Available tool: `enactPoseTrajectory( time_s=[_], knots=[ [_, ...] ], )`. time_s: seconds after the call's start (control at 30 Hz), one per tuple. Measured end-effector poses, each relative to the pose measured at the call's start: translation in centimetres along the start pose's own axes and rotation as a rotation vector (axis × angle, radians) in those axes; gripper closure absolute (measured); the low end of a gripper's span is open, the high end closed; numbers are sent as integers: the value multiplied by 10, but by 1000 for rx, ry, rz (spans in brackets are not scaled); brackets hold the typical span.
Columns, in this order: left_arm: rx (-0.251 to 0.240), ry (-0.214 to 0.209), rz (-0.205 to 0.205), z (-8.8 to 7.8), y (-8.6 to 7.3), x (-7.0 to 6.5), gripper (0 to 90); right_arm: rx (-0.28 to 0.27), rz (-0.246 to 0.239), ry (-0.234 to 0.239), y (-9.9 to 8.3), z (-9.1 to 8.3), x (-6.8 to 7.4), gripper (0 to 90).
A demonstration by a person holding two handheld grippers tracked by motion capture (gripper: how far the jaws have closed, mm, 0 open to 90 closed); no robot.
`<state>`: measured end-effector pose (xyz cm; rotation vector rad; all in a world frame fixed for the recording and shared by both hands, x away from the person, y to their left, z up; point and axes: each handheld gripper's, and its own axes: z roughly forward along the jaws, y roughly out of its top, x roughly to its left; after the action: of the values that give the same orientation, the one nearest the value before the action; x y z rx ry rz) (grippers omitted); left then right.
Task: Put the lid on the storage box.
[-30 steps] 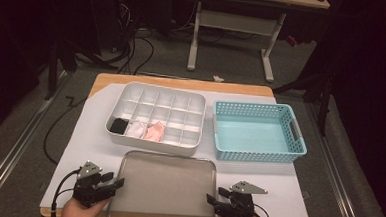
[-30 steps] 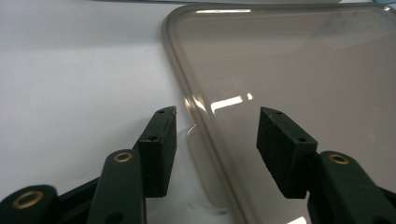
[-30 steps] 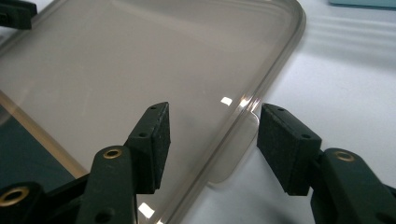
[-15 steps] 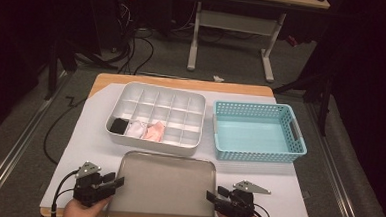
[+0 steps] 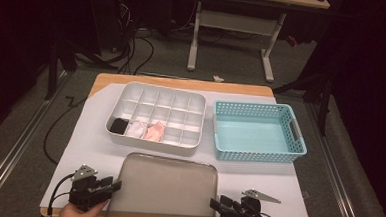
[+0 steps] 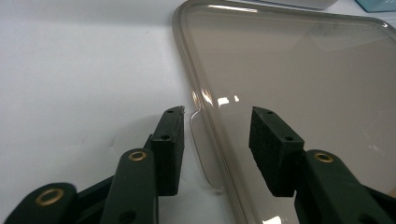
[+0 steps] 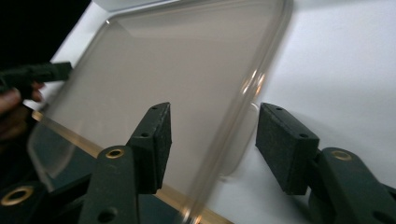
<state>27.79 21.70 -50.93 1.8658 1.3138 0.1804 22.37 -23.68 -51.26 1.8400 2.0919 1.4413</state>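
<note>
While both pairs of jaws stand open astride the side tabs of the smoky clear lid (image 5: 162,189), the left gripper (image 6: 215,140) having just been closing, I want the right gripper (image 7: 212,142) to pinch evenly with it, so the lid lifts level. It lies flat at the near table edge, long axis running left to right.

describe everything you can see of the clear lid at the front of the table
The lid is a smoky, see-through rectangle that looks like plastic, with rounded corners, a raised rim and a small tab on each short side. It lies flat on the white sheet, in front of the divided white tray. The left gripper and right gripper each straddle a tabbed edge, pads apart from it.
</note>
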Motion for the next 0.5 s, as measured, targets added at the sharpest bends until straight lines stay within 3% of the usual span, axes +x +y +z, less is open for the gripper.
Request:
enactPoseTrajectory(
  time_s=[0.07, 0.33, 0.5],
  knots=[
    [-7, -15, -17, 0, -1, 1, 571, -5, 26, 4, -1, 1, 0, 464],
    [-22, -8, -38, 0, -3, 1, 592, -33, 147, 65, 0, 1, -7, 468],
    [-20, -5, -39, 0, -3, 1, 593, -63, 161, 85, 1, -1, -9, 510]
  ],
)
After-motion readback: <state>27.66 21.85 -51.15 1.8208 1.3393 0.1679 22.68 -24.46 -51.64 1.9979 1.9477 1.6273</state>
